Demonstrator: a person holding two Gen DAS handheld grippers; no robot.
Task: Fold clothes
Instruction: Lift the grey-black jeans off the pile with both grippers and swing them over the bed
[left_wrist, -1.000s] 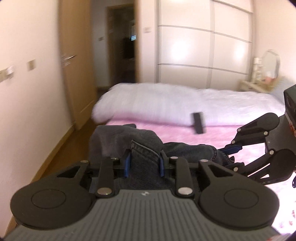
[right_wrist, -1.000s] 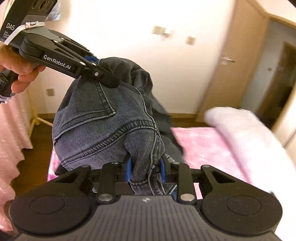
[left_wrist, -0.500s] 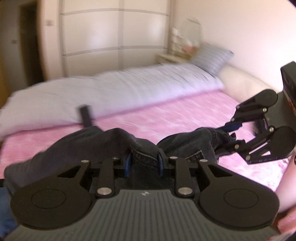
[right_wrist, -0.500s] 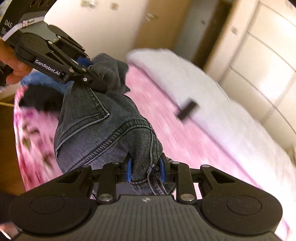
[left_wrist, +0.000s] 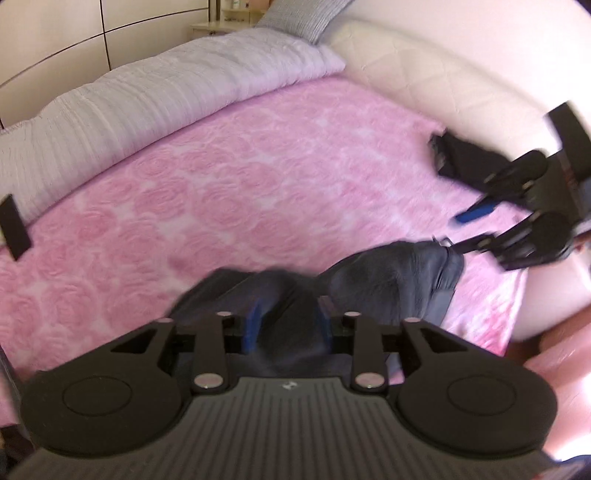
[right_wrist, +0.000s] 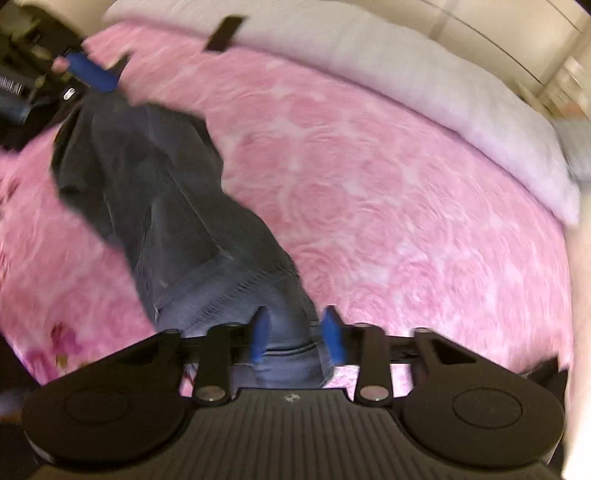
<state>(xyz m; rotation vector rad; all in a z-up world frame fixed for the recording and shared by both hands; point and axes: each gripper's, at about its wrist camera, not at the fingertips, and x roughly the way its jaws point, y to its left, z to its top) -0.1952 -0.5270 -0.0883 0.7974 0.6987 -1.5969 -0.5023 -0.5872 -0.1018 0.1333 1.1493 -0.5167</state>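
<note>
A pair of dark grey jeans (right_wrist: 177, 206) hangs stretched between my two grippers above the pink rose-patterned bedspread (right_wrist: 369, 177). My right gripper (right_wrist: 295, 338) is shut on one end of the jeans. My left gripper (left_wrist: 286, 325) is shut on the other end of the jeans (left_wrist: 391, 288). In the left wrist view the right gripper (left_wrist: 461, 229) shows at the right edge, gripping the cloth. In the right wrist view the left gripper (right_wrist: 92, 77) shows at the top left, blurred. Both views are motion-blurred.
A white rolled duvet (left_wrist: 147, 92) lies along the far side of the bed, with a black remote (left_wrist: 14, 227) against it. A dark folded garment (left_wrist: 461, 162) lies near the white headboard (left_wrist: 443, 74). A grey pillow (left_wrist: 306, 18) and wardrobe doors stand beyond.
Both grippers have swung with the jeans from facing the door and wall to facing the bed, and tilted down over the pink bedspread. Both keep their grip.
</note>
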